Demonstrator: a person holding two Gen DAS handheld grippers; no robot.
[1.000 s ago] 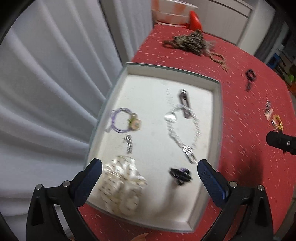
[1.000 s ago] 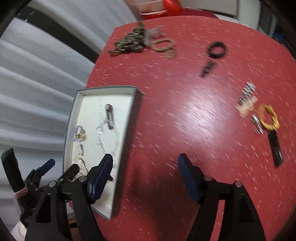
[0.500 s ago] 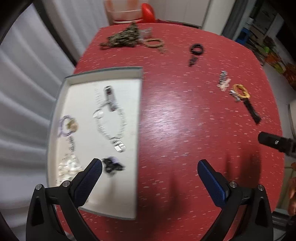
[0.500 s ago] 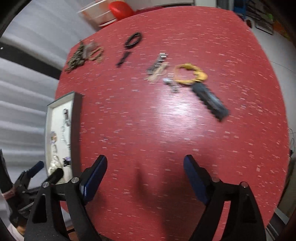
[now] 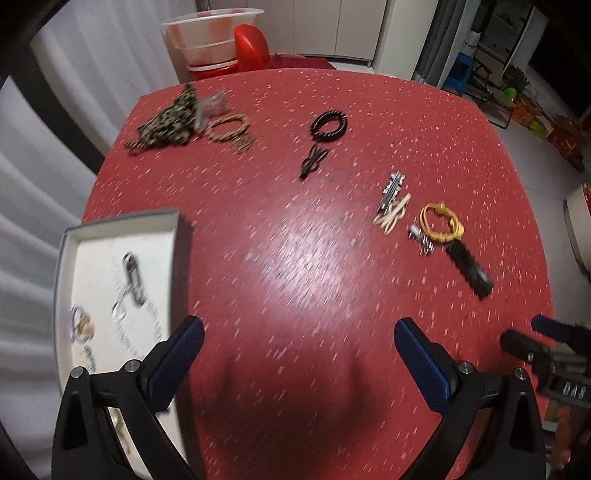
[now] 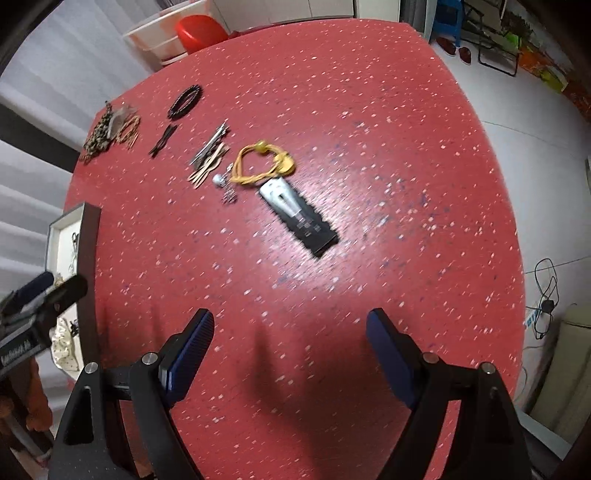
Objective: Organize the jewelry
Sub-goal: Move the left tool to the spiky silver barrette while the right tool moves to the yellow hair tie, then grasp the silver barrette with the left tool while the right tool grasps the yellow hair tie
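Note:
A grey tray [image 5: 122, 219] with a white lining lies at the table's left edge and holds a silver chain [image 5: 127, 291], a purple ring and other small pieces. Loose on the red table lie a yellow cord bracelet [image 5: 441, 221], a black card of pieces [image 6: 299, 216], silver clips [image 5: 392, 190], a black bead bracelet [image 5: 328, 125] and a brown tangle [image 5: 168, 120]. My left gripper [image 5: 297, 354] hangs open over bare table, right of the tray. My right gripper [image 6: 290, 345] is open too, nearer than the black card, with nothing between its fingers.
A clear plastic tub [image 5: 212, 35] and a red lid [image 5: 251, 46] stand beyond the table's far edge. White curtains hang on the left. The table's right edge drops to a pale floor with a cable [image 6: 546, 295] and clutter.
Both grippers have swept right across the table, away from the tray. The tray slid to the left edge of both views, and the yellow bracelet and black card came nearer.

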